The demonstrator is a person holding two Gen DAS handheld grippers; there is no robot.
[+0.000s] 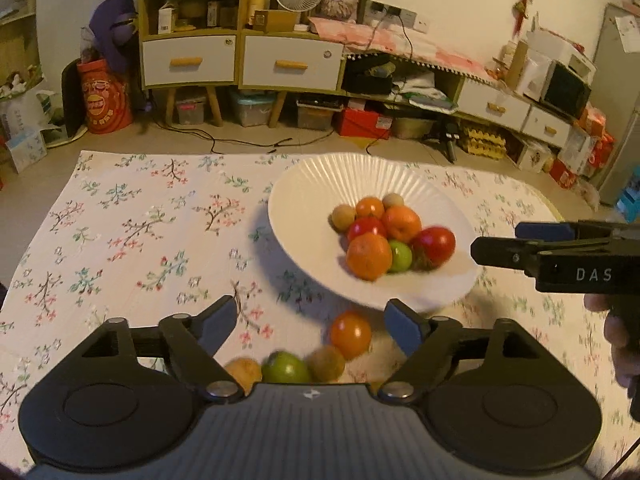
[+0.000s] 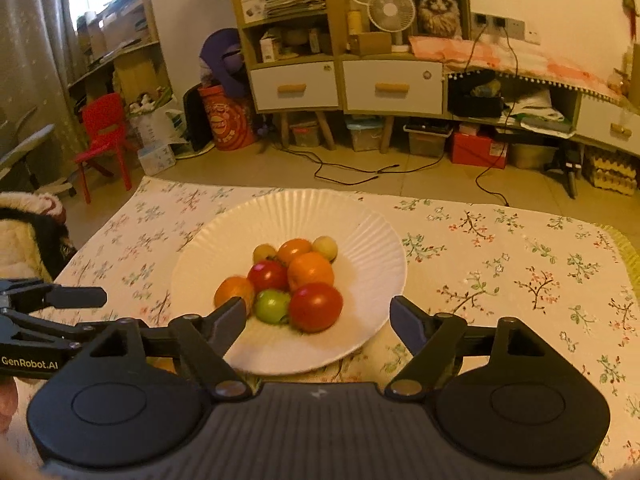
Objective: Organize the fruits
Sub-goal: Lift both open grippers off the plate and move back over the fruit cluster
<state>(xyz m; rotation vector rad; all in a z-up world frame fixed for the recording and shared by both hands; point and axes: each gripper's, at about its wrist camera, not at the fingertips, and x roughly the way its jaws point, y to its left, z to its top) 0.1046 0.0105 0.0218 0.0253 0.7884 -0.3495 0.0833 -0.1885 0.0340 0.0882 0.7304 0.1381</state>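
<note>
A white ribbed plate (image 1: 320, 184) (image 2: 360, 236) on the floral tablecloth holds several fruits: oranges (image 1: 369, 256), red tomatoes (image 1: 435, 245) (image 2: 315, 306), a green fruit (image 1: 401, 256) (image 2: 273, 305) and small tan fruits (image 1: 343, 217). Loose on the cloth in front of the plate lie an orange fruit (image 1: 351, 334), a green fruit (image 1: 286, 368) and two tan-brown fruits (image 1: 326, 364). My left gripper (image 1: 316, 324) is open and empty above these loose fruits. My right gripper (image 2: 318, 318) is open and empty over the plate's near edge; it also shows at the right of the left wrist view (image 1: 496, 254).
The floral tablecloth (image 1: 140, 240) (image 2: 520, 280) covers the table; its far edge drops to the floor. Beyond stand shelves with drawers (image 1: 240, 60), storage boxes, cables on the floor and a red child's chair (image 2: 105, 136).
</note>
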